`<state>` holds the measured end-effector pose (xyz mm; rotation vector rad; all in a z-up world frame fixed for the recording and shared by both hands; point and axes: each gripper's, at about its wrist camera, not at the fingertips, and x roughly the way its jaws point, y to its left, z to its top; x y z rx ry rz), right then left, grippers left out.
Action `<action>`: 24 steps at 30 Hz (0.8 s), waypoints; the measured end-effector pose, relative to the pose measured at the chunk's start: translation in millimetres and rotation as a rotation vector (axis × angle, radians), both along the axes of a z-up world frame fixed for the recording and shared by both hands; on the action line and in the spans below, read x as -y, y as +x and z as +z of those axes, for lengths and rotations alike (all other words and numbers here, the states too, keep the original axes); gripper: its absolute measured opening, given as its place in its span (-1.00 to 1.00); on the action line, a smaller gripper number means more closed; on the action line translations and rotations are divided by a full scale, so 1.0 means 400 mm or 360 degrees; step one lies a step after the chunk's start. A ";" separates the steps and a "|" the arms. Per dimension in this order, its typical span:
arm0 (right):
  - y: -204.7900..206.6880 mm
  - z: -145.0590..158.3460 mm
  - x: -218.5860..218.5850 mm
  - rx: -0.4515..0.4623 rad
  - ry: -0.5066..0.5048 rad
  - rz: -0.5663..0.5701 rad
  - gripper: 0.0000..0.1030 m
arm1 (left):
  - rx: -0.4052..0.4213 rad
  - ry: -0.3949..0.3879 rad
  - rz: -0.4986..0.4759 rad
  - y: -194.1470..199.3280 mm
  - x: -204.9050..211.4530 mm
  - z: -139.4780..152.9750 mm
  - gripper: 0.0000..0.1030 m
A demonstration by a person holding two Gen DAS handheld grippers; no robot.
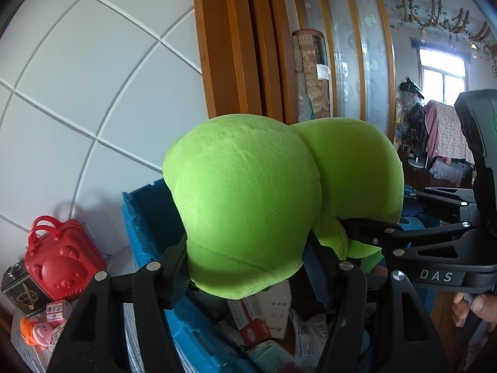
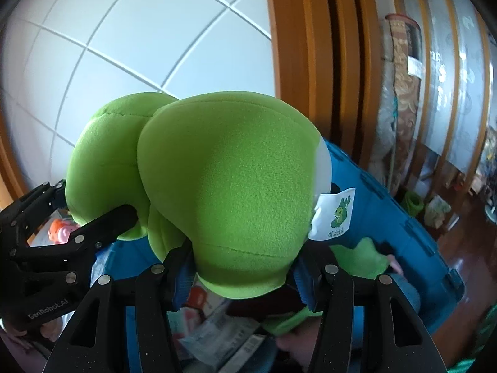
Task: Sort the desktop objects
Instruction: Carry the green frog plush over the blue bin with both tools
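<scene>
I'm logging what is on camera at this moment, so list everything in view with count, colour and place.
green plush toy: one, lime green with a white tag, held up over the crate by both grippers
storage crate: one, blue, below the toy, holding boxes and packets
bear-face case: one, red with handles, left of the crate
dark box: one, black, beside the red case
pig figure: one, pink and orange, in front of the dark box
tiled wall: white, behind
wooden door frame: orange-brown
left gripper: black, clamped on the toy
right gripper: black, clamped on the toy
hand: one, on the right gripper's handle
</scene>
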<state>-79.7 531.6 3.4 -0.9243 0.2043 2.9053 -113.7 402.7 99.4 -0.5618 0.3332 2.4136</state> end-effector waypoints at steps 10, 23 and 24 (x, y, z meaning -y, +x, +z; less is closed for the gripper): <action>-0.013 -0.057 -0.062 0.0106 -0.0099 -0.0006 0.05 | 0.0115 -0.0057 0.0011 -0.047 -0.048 -0.044 0.23; -0.051 -0.068 -0.064 0.0150 -0.0173 -0.0017 0.18 | 0.0235 -0.0073 0.0069 -0.090 -0.043 -0.063 0.35; -0.053 -0.066 -0.061 0.0140 -0.0173 -0.0010 0.18 | 0.0223 -0.0087 0.0073 -0.086 -0.045 -0.066 0.35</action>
